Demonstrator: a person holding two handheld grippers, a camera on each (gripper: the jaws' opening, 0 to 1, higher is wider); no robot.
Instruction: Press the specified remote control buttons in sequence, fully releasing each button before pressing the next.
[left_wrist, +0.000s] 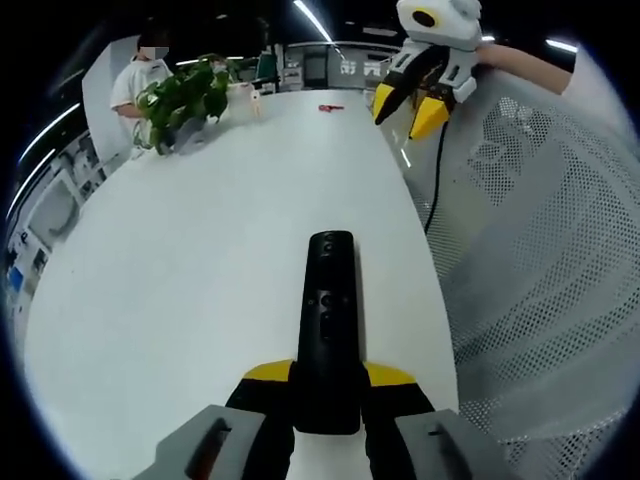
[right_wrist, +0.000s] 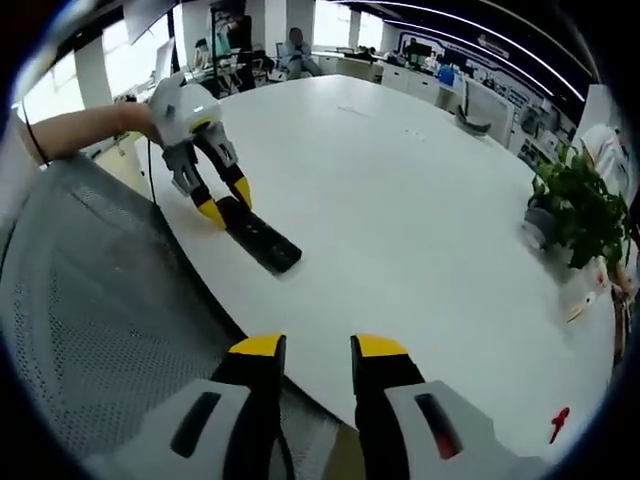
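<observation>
1 remote control (left_wrist: 329, 330), black, lies on the white table (left_wrist: 200, 260) near its edge, long axis pointing away from that edge. Left gripper (left_wrist: 328, 378) has its 2 yellow-tipped jaws clamped on the remote's near end; seen from right gripper view the same gripper (right_wrist: 226, 202) grips the remote (right_wrist: 260, 238) w/ a hand behind it. Right gripper (right_wrist: 318, 347) hangs off the table edge, jaws a narrow gap apart, nothing btwn them. 1 potted plant (left_wrist: 180, 98) near the far edge, 1 small red item (left_wrist: 331, 107) beside the far corner. 1 mesh chair back (left_wrist: 540, 290) just beside the table.
</observation>
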